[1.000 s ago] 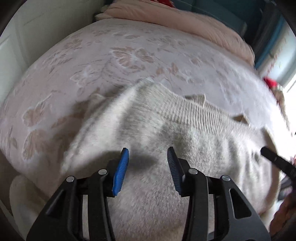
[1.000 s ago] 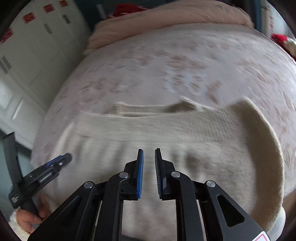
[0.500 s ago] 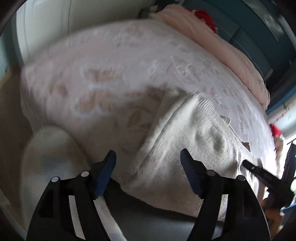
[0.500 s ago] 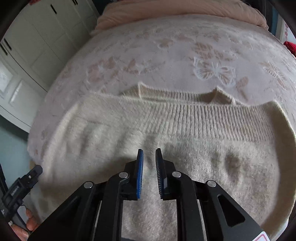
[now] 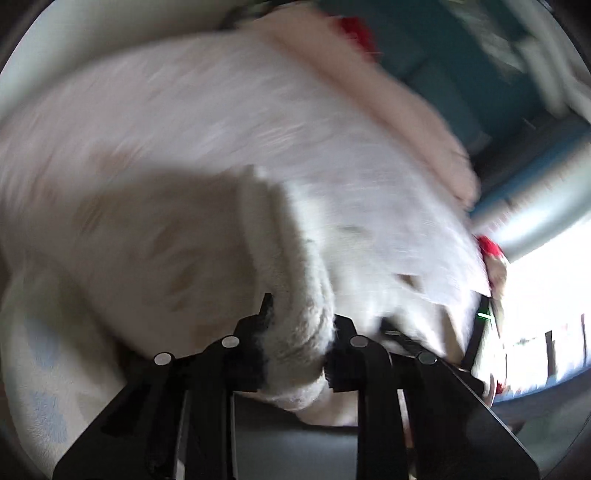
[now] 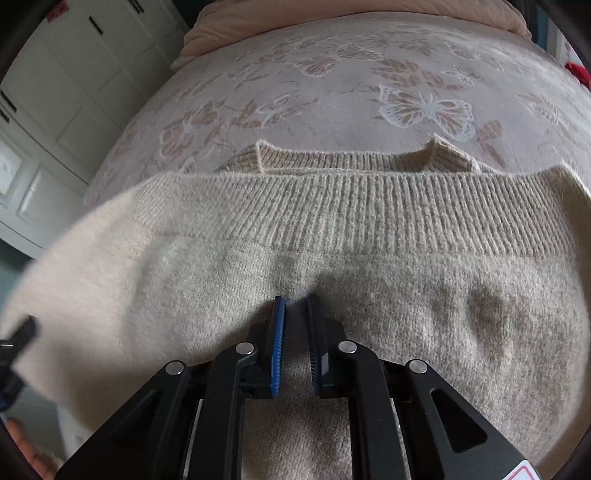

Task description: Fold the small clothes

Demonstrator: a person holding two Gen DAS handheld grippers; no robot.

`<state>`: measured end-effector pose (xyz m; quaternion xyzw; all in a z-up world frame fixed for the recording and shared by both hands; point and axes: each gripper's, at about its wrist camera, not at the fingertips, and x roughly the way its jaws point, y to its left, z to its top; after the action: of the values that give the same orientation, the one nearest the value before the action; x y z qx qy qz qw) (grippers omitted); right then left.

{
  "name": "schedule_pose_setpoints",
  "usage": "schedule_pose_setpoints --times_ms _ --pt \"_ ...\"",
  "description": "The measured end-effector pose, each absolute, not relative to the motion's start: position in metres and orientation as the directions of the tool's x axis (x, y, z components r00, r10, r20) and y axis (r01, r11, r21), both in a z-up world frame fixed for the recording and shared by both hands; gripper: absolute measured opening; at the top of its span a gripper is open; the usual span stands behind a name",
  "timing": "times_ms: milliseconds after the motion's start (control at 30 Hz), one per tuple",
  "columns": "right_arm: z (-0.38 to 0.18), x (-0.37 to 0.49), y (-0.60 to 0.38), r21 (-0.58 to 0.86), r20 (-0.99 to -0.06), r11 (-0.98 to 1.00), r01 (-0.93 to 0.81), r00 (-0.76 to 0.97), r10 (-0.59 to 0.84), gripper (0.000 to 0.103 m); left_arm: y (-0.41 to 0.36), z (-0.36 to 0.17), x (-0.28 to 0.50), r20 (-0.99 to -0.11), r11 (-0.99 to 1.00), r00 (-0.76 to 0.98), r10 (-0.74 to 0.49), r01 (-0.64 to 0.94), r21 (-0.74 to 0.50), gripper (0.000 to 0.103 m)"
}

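A cream knit sweater [image 6: 369, 258] lies on the bed, its ribbed band across the middle of the right wrist view. My right gripper [image 6: 295, 306] rests on the sweater's middle with its blue pads close together, no cloth visibly between them. My left gripper [image 5: 301, 325] is shut on a thick fold of the sweater's left edge [image 5: 295, 295]; that view is blurred by motion. The left gripper also shows at the left edge of the right wrist view [image 6: 18, 332].
The bed has a pink bedspread [image 6: 332, 92] with butterfly and flower patterns. A peach pillow [image 6: 332, 22] lies at the far end. White cabinet doors [image 6: 55, 110] stand to the left. A red item [image 5: 487, 247] lies at the bed's right side.
My left gripper swung out to the sweater's left edge, opened wide, then closed on a fold of it. My right gripper moved lower onto the sweater, pads still close together.
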<state>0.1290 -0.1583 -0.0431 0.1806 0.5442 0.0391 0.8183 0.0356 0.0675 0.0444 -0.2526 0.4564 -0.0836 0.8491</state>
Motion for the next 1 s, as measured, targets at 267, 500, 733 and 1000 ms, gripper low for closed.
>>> schedule_pose_setpoints --times_ms 267,500,733,1000 --pt "0.009 0.073 -0.232 0.448 -0.791 0.875 0.185 0.539 0.291 0.023 -0.112 0.095 0.025 -0.695 0.855 0.502 -0.515 0.355 -0.378 0.021" --pt "0.018 0.006 -0.318 0.442 -0.793 0.840 0.314 0.575 0.203 0.044 -0.196 0.039 -0.007 -0.794 0.838 0.400 -0.457 0.494 -0.233 0.056" --pt "0.009 0.011 -0.311 0.606 -0.724 0.752 0.259 0.572 0.386 0.078 -0.135 0.049 -0.041 -0.761 0.905 0.565 -0.318 0.421 -0.064 0.090" --pt "-0.033 0.040 -0.262 0.660 -0.740 0.688 0.302 0.420 0.526 0.080 -0.103 0.007 -0.035 -0.843 0.937 0.484 -0.236 0.343 -0.065 0.090"
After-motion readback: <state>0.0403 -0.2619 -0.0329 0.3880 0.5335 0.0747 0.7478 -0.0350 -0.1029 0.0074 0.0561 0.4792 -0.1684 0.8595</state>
